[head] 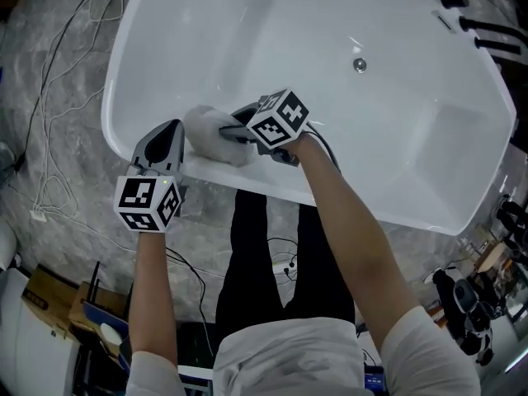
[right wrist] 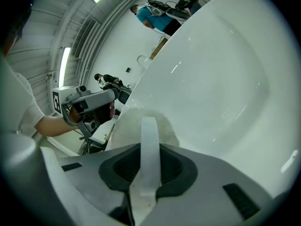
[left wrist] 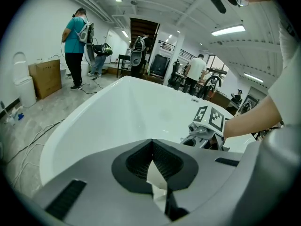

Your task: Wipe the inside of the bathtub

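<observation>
The white bathtub (head: 371,130) fills the far part of the head view, and its drain (head: 360,64) lies well to the right of both hands. The right claw (head: 235,130) is closed on a white cloth (head: 210,130) and holds it against the near wall of the tub, just under the rim. In the right gripper view a white strip of the cloth (right wrist: 149,126) runs up between the closed jaws. The left claw (head: 169,134) is just left of the cloth, at the near rim; its jaws meet at the tips and I see nothing held in them. Thin cables (head: 58,139) lie on the grey floor to the left.
</observation>
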The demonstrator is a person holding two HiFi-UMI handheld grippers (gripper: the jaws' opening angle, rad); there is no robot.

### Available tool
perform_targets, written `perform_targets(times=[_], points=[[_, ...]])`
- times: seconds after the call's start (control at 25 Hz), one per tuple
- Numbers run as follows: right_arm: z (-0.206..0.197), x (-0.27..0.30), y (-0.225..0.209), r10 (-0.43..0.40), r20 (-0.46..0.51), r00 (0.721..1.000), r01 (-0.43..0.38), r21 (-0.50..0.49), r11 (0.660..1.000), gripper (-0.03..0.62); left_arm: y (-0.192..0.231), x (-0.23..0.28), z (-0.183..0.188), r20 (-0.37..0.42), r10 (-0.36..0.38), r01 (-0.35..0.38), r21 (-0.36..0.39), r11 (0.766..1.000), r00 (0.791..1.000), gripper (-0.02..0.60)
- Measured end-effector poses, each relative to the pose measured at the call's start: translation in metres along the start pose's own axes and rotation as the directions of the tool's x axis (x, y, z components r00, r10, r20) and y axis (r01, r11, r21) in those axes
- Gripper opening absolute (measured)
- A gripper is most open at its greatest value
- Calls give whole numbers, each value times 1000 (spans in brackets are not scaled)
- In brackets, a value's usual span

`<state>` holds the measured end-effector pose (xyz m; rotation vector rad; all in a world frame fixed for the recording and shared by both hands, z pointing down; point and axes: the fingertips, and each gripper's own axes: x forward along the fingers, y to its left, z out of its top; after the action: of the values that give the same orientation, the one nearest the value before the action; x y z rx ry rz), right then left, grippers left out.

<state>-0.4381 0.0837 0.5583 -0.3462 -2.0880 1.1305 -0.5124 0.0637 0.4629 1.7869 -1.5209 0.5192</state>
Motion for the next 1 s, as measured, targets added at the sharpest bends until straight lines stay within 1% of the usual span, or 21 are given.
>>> perform_targets(times=[0.28,0.48,0.64,1.0], points=[[-35,-38,-4,-48,45,998,46,47,998,95,-40,22,-9,-48,-52,52,10,999,998,7],[-53,-59,-4,-72,78,994,66,73,995,95,-69,35,-10,-72,-88,91,47,995,994,6],[-68,-75,-5,-86,87,993,78,85,993,95,-88,45,-11,-87,-106,113,75,991,991,7],[-100,-108,-6,-95,90,991,86,106,991,95,-135,57,-16,-117,-153,166,108,980,981,6]])
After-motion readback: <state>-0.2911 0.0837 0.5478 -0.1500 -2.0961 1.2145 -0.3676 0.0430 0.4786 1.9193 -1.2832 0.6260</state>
